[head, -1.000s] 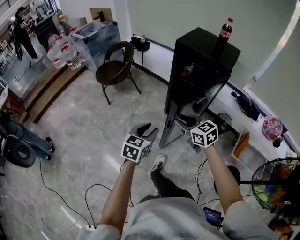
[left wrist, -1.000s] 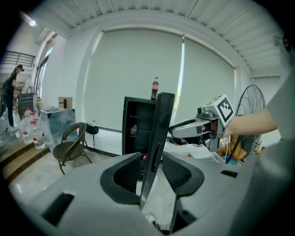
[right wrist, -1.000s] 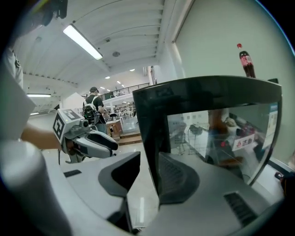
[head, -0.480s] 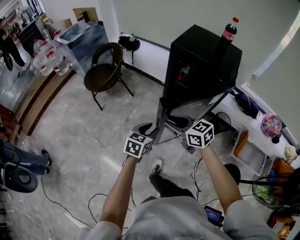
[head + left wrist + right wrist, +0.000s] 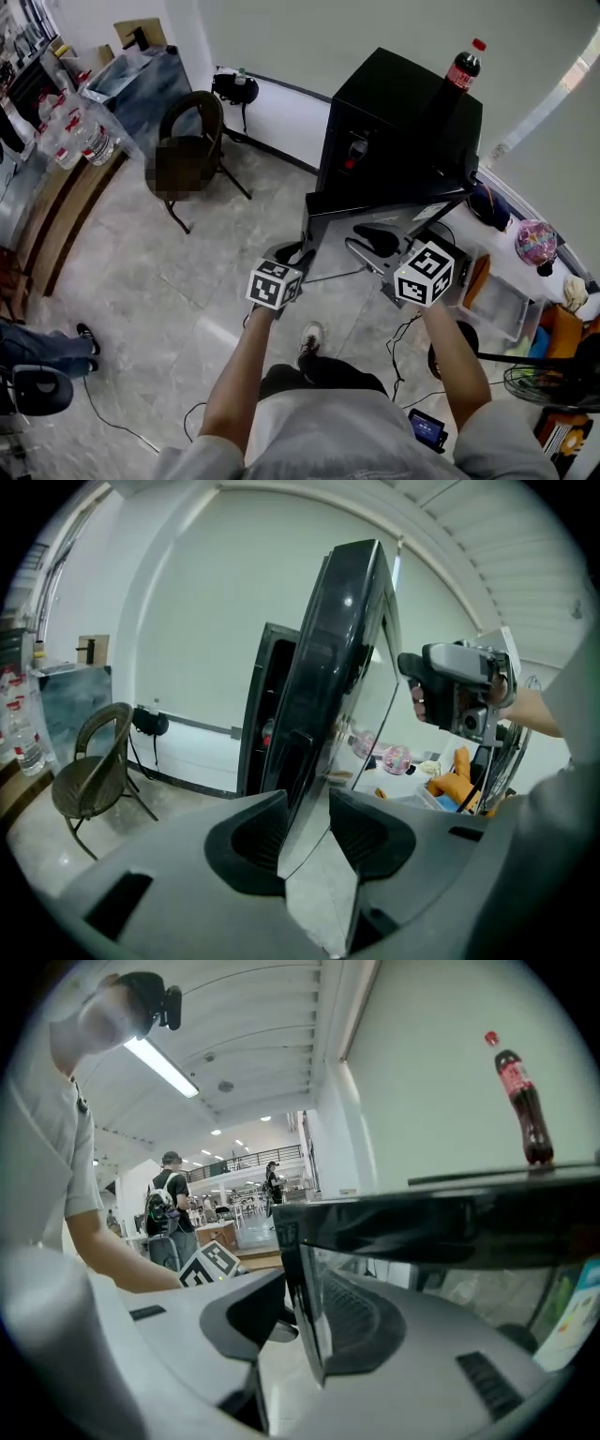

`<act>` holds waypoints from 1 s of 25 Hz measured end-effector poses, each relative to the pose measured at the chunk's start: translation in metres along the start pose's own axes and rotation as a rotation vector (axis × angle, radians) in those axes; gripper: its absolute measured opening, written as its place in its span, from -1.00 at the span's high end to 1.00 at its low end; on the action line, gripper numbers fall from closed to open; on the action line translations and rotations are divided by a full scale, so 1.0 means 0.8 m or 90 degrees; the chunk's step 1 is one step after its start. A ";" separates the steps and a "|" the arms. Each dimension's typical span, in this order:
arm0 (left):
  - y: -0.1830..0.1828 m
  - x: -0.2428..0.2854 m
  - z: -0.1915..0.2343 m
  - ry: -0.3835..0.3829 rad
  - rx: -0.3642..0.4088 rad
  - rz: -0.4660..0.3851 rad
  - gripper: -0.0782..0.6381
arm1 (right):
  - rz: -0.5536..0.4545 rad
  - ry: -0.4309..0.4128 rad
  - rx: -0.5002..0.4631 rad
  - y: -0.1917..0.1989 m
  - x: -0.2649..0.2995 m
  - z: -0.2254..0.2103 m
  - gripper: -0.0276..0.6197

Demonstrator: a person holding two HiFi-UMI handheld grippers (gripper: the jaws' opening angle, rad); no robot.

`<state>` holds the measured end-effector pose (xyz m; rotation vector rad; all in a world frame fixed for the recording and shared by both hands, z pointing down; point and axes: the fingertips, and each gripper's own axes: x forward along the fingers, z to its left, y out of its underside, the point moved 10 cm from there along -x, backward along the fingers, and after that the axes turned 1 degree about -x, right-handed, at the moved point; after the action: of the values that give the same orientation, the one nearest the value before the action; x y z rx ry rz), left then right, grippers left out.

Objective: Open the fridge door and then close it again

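The black fridge [image 5: 403, 112] stands at centre frame, its door [image 5: 398, 208] swung open toward the viewer. The left gripper [image 5: 292, 256] and right gripper [image 5: 367, 242] each clamp the door's edge, probably to guide its swing.
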<state>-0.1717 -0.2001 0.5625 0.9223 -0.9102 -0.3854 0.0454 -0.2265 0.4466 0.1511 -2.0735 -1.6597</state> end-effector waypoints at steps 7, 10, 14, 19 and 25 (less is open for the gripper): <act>-0.028 0.031 0.046 0.000 0.004 0.003 0.41 | 0.006 0.133 -0.188 -0.073 -0.027 -0.016 0.54; -0.038 0.042 0.064 0.022 0.006 0.005 0.41 | 0.014 0.194 -0.255 -0.104 -0.032 -0.026 0.52; -0.060 0.062 0.086 0.060 0.030 0.025 0.41 | 0.072 0.259 -0.325 -0.133 -0.026 -0.042 0.41; -0.087 0.088 0.113 0.105 0.052 0.052 0.42 | 0.200 0.292 -0.383 -0.143 0.000 -0.061 0.33; -0.114 0.116 0.143 0.162 0.071 0.069 0.42 | 0.323 0.346 -0.415 -0.136 0.033 -0.088 0.33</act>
<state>-0.2028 -0.3702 0.5667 0.9938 -0.7497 -0.1214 0.0300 -0.3277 0.3625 -0.1221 -1.0037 -1.6366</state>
